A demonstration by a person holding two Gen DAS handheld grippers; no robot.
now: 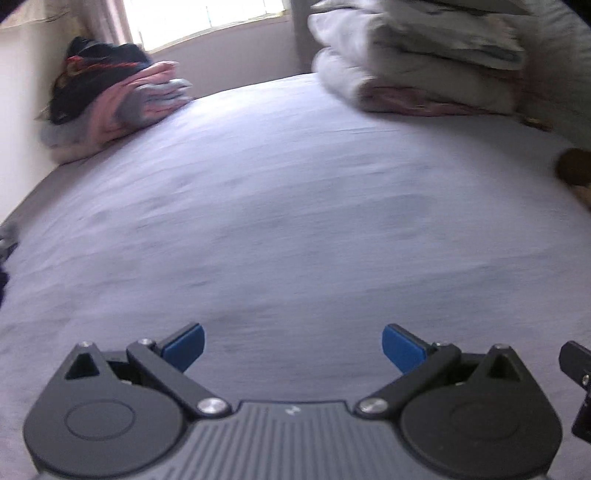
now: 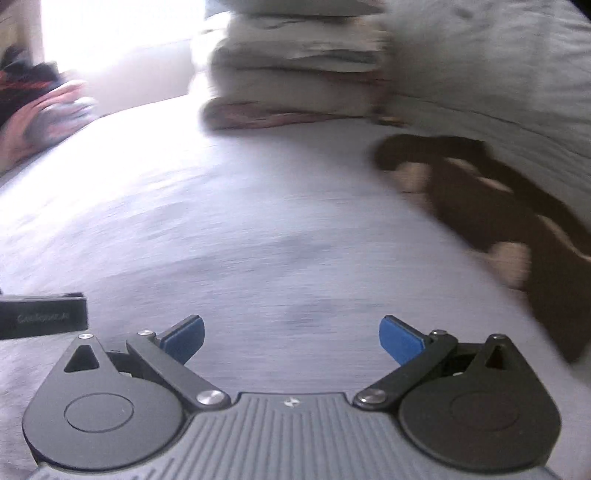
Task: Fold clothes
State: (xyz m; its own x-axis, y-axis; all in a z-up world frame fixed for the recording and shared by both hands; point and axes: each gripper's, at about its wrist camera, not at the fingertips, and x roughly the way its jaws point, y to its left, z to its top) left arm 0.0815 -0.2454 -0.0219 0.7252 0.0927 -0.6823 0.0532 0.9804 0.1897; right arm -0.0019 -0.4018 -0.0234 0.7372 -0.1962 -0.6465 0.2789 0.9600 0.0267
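Note:
My left gripper [image 1: 293,347] is open over the grey bed sheet [image 1: 288,206], with nothing between its blue pads. My right gripper [image 2: 291,339] is open too, also above bare sheet [image 2: 229,221]. A dark brown garment with pale spots [image 2: 491,210] lies on the bed at the right, ahead of the right gripper and apart from it; only its edge [image 1: 574,168] shows in the left wrist view. A heap of dark, pink and grey clothes [image 1: 110,103] sits at the far left against the wall. Both views are blurred by motion.
A stack of folded pale bedding [image 1: 424,62] rests at the far side of the bed, also in the right wrist view as folded bedding [image 2: 295,74]. A grey quilt [image 2: 498,74] rises on the right. A bright window [image 1: 207,18] is behind. The other gripper's body [image 2: 40,314] shows at left.

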